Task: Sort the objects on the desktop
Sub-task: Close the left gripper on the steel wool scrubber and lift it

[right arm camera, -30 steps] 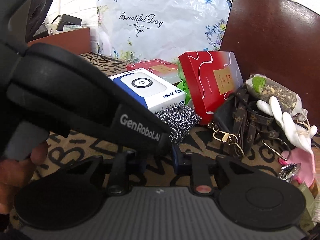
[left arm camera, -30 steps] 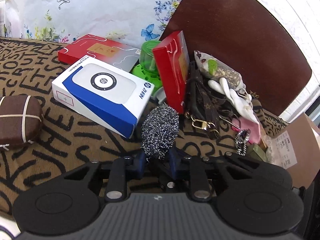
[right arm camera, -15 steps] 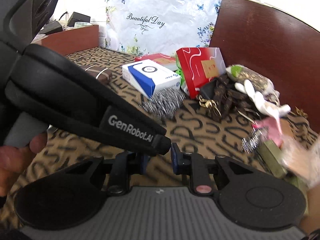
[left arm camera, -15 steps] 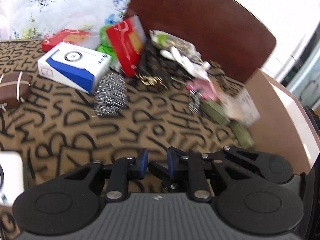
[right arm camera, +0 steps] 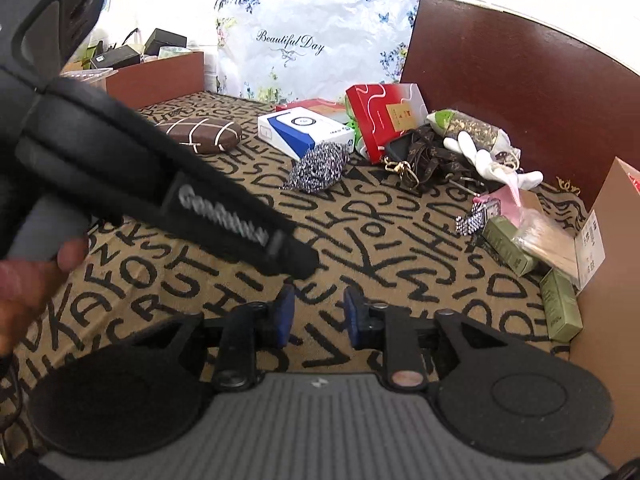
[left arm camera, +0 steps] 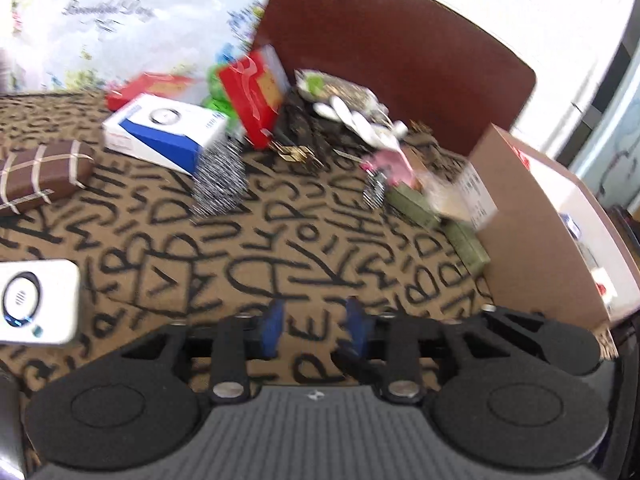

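Both tools hung empty over the lettered bench, the left tool [left arm camera: 314,326] and the right tool [right arm camera: 318,312] each with blue pads apart. Farther off, the steel scourer [right arm camera: 318,166] lay touching the blue-and-white box [right arm camera: 306,130], beside the red box [right arm camera: 384,118].

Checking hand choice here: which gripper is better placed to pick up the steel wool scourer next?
Probably left. The left gripper is open and empty, and its body lies between the right gripper and the steel wool scourer.
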Demonstrator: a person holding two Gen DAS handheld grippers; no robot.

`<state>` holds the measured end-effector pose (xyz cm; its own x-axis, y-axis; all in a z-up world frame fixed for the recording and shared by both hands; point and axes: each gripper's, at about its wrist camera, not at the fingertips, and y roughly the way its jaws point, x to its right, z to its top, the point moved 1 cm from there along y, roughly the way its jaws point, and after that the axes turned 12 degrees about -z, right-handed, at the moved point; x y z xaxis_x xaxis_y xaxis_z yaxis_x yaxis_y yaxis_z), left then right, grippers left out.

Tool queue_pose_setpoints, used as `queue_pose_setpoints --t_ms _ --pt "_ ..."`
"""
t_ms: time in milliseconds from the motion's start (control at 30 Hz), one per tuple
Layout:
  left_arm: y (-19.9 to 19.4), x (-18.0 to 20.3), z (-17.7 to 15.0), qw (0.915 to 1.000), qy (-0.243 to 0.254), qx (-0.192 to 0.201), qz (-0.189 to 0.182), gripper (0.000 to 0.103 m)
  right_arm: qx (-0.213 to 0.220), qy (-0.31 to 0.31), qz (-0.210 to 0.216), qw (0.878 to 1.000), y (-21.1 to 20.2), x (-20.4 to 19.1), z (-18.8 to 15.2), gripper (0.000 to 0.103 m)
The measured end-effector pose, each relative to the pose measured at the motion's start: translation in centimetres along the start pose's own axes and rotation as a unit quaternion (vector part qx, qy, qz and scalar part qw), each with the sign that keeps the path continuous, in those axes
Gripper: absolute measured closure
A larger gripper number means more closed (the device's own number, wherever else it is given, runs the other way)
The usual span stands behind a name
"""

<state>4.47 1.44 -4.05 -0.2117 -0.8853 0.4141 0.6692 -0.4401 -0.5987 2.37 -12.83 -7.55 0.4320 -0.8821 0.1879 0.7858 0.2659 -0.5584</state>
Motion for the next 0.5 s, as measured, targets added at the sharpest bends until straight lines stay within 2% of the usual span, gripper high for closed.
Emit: queue_pose_setpoints --t_ms 33,100,200,233,267,300,500 --pt "-0.1 -0.3 0.3 1.0 -0.001 0.007 0.007 0.049 0.001 0.003 -0.002 1.0 0.1 0.0 0.2 0.057" --pt "-0.3 -0.9 1.0 0.9996 -0.001 0.018 0.021 0.044 0.001 0.014 0.003 1.0 0.4 0.1 0.5 0.054" --pt "0.0 -2.1 2.1 0.9994 -0.007 0.022 0.025 0.03 -0.009 0.037 0.011 0.999 1.5 0.3 1.1 0.048" --pt "0.0 -2.5 2.4 0.9993 -0.008 0.026 0.024 0.027 -0.017 0.044 0.018 0.999 2.1 0.4 1.3 0.04" --pt "0.2 -2.9 2.7 0.9993 -0.007 0.029 0.024 0.026 -0.025 0.049 0.022 0.998 2.7 0.4 1.5 0.015" --pt "0.4 -3.3 3.0 0.9992 -0.007 0.03 0.025 0.024 -0.029 0.053 0.028 0.998 3.2 0.5 1.6 0.002" --pt "2.5 -5.9 5.0 0.9993 -0.021 0.012 0.029 0.021 -0.039 0.049 0.015 0.998 6.1 0.1 3.1 0.002"
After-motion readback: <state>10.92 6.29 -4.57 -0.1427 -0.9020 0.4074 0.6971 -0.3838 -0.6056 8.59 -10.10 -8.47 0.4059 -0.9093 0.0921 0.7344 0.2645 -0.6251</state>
